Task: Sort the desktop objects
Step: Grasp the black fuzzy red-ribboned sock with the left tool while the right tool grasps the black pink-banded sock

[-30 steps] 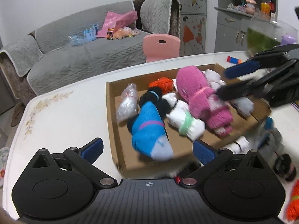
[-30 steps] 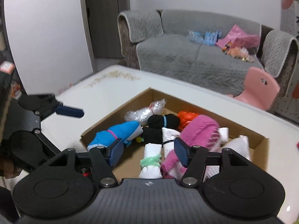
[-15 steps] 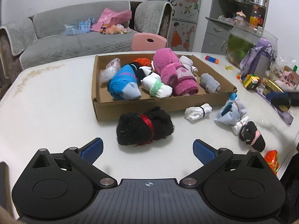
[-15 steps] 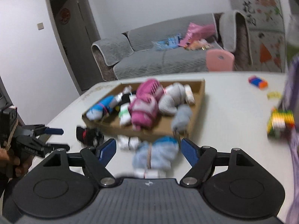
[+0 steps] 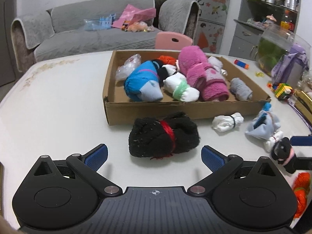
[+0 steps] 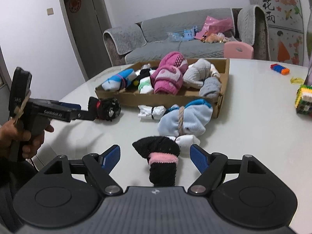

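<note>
Now that both hand-held grippers have come back out of the shallow brown cardboard box and dropped low over the white desk, we judge one drop-off done and two fresh pickups starting. Our left hand-held gripper is spread wide and empty, with the fluffy black sock bundle tied with red yarn lying on the desk just ahead of its blue pads, near the box's front wall. Our right hand-held gripper is opening its jaws; the black sock roll with a pink band lies between them, but the pads are clear of it on both sides. A second ago both views looked straight down into the box, with the right one hovering over the big pink towelling roll; half a second ago we were already looking at the desk from farther off, and the loose bundles now sit closer and larger. Still outside the box are the small white roll, the pale blue bundle tied with cord and an orange bundle at the desk's edge, so sorting looks well under way but unfinished.
</note>
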The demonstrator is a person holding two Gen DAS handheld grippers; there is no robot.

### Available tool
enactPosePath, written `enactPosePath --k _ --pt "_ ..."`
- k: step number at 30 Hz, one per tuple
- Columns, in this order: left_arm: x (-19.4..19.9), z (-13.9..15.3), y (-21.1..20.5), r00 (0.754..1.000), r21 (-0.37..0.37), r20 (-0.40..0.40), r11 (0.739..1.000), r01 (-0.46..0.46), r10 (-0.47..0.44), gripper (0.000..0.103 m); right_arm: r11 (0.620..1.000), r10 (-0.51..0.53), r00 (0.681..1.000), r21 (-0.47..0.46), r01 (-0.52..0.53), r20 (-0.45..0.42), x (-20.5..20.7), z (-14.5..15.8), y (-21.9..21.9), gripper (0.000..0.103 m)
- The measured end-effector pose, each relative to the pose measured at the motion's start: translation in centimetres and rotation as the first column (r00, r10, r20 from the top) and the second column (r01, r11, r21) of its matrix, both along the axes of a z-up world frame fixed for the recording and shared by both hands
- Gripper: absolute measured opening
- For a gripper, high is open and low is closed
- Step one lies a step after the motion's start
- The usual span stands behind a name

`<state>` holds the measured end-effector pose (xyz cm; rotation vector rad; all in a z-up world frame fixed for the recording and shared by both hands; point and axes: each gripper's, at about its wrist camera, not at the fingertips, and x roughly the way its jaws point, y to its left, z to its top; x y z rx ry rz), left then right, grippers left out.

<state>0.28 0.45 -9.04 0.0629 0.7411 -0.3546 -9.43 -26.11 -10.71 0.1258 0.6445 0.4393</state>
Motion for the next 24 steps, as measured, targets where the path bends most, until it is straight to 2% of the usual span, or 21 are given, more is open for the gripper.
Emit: enactPosePath --k 17,22,24 --pt "2.6 -1.7 -2.5 1.0 0.035 -0.023 0.999 0.004 -0.003 0.103 0.999 -0.029 0.999 -0.042 0.027 -0.043 0.5 -1.4 0.6 0.076" --pt "2.5 -2.2 -3.4 1.0 0.084 0.009 0.996 0.001 -0.001 0.103 0.998 -0.037 0.998 -0.053 0.035 -0.05 0.6 -1.6 0.6 0.072" --pt "2.4 -2.2 -3.6 1.0 0.079 0.011 0.997 0.005 -0.006 0.103 0.998 -0.041 0.998 -0.055 0.038 -0.049 0.7 -1.6 0.7 0.072"
